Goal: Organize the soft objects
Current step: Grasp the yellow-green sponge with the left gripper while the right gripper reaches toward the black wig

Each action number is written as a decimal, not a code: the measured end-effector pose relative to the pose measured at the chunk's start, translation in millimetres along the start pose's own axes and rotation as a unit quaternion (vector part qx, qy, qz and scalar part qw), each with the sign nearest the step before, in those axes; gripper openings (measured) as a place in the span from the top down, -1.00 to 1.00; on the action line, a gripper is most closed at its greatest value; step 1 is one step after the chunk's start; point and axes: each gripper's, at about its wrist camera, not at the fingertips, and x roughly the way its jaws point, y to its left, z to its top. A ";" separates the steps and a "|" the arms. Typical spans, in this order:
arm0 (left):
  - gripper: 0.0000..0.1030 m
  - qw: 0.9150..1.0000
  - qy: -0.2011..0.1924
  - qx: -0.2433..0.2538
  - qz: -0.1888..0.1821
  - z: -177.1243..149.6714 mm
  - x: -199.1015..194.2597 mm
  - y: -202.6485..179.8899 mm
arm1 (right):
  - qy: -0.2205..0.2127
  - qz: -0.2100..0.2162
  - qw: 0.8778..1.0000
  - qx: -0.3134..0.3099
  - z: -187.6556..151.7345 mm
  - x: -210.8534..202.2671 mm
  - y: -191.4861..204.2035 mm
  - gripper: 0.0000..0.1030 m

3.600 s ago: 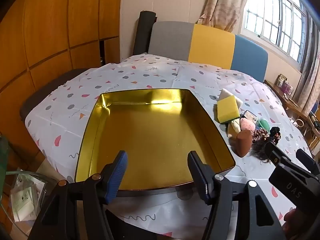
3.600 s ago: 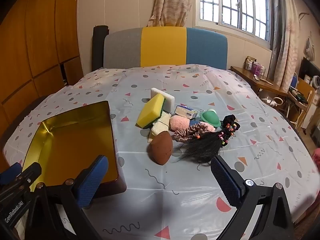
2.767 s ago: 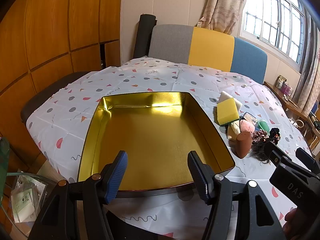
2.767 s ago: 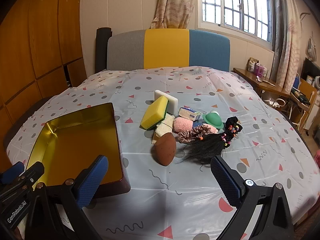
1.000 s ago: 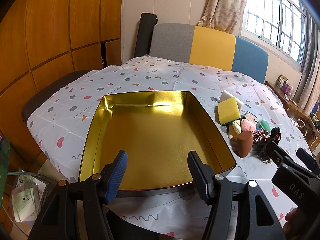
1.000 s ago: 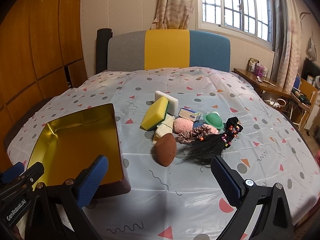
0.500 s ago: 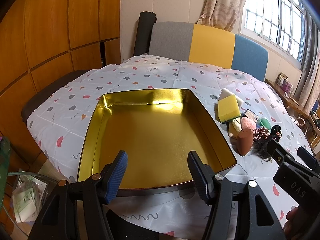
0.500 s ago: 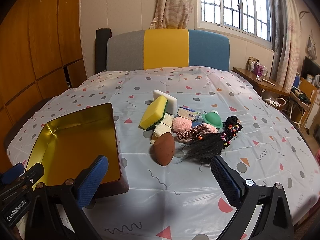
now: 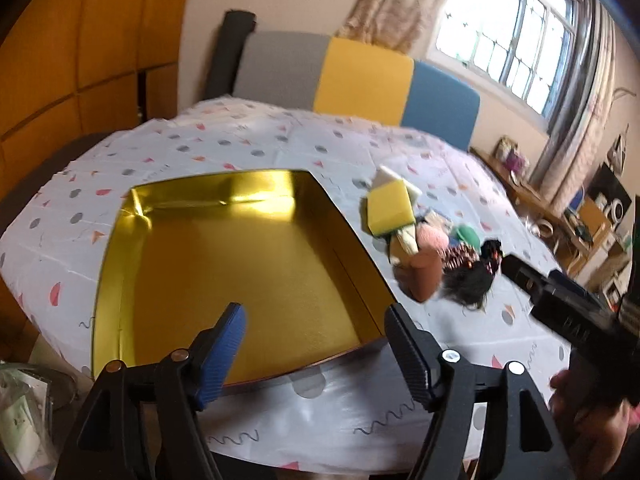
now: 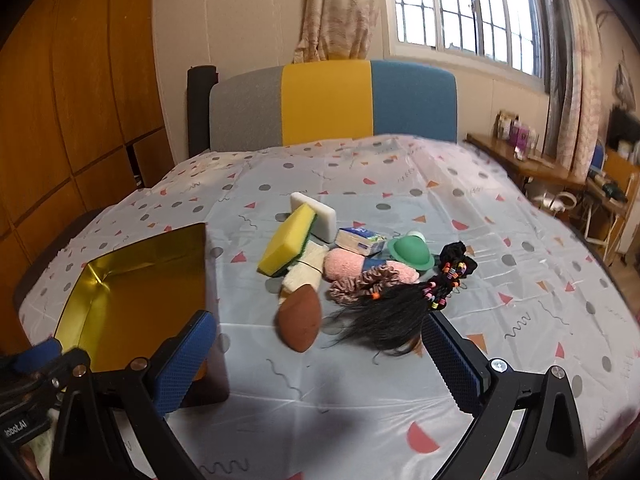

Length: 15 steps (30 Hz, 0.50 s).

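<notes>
Both claws gape, holding nothing — left gripper (image 9: 314, 330) over the glossy gold tin (image 9: 240, 272), right gripper (image 10: 320, 354) facing the spongy yellow block (image 10: 287, 242).

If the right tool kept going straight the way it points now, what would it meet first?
Probably the brown egg-shaped sponge or the black hair bundle beside it, at the pile's near edge; depth is unclear. The right tool is open and empty.

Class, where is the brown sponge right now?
In the right wrist view, the brown sponge lies on the tablecloth, between the gold tray and the black hairpiece.
</notes>
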 end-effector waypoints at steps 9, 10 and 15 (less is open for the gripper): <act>-0.41 0.995 0.035 0.062 -0.065 44.2 33.2 -44.6 | 0.053 -0.004 0.998 0.029 24.3 29.4 -87.0 -1.00; -0.42 0.994 0.050 0.067 -0.069 51.1 41.7 -49.3 | 0.061 -0.006 0.998 0.034 25.6 33.8 -97.8 -1.00; -0.42 0.990 0.102 0.075 -0.069 80.9 80.2 -67.4 | 0.076 -0.019 0.995 0.067 26.4 50.8 -150.4 -1.00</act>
